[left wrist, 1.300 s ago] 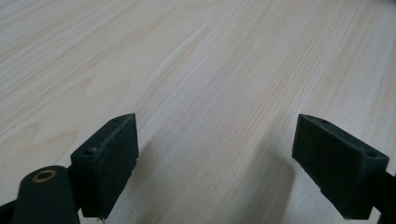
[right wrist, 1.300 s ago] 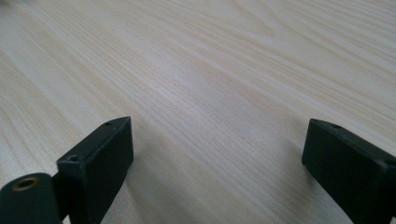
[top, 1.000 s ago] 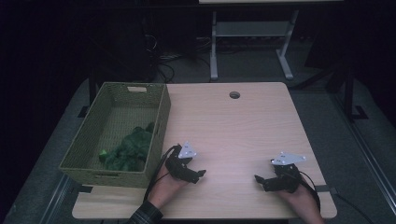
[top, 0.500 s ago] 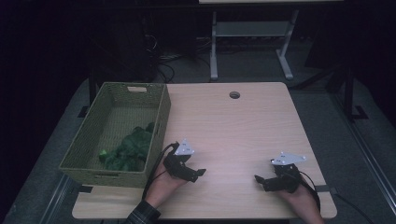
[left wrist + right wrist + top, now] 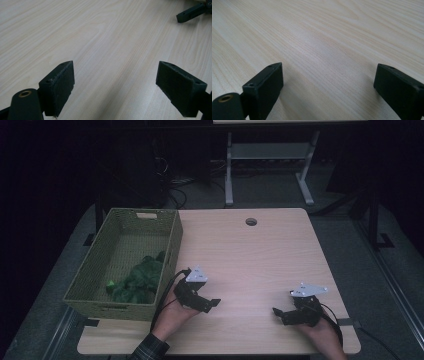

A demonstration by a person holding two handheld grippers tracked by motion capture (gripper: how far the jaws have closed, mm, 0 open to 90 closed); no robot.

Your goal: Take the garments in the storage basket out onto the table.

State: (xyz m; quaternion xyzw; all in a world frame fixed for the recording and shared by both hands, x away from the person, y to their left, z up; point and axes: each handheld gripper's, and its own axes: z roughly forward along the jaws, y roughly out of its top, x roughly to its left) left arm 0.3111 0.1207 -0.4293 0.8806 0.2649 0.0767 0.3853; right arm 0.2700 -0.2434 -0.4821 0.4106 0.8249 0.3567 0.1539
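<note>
Both grippers, left [image 5: 214, 303] and right [image 5: 276, 313], rest spread and empty near the pale wooden counter's [image 5: 250, 265] front edge. The green leafy bundle [image 5: 137, 281] in the woven olive basket [image 5: 172, 242] (at the left edge) looks soft and light; pinch a thick fold gently.

A woven basket [image 5: 100, 270] sits on the left part of the desk [image 5: 250, 265], with leafy greens [image 5: 137, 282] in its near end. The left hand-held gripper [image 5: 210, 304] lies just right of the basket; the right hand-held gripper [image 5: 280, 314] lies near the desk's near right corner, well apart.
</note>
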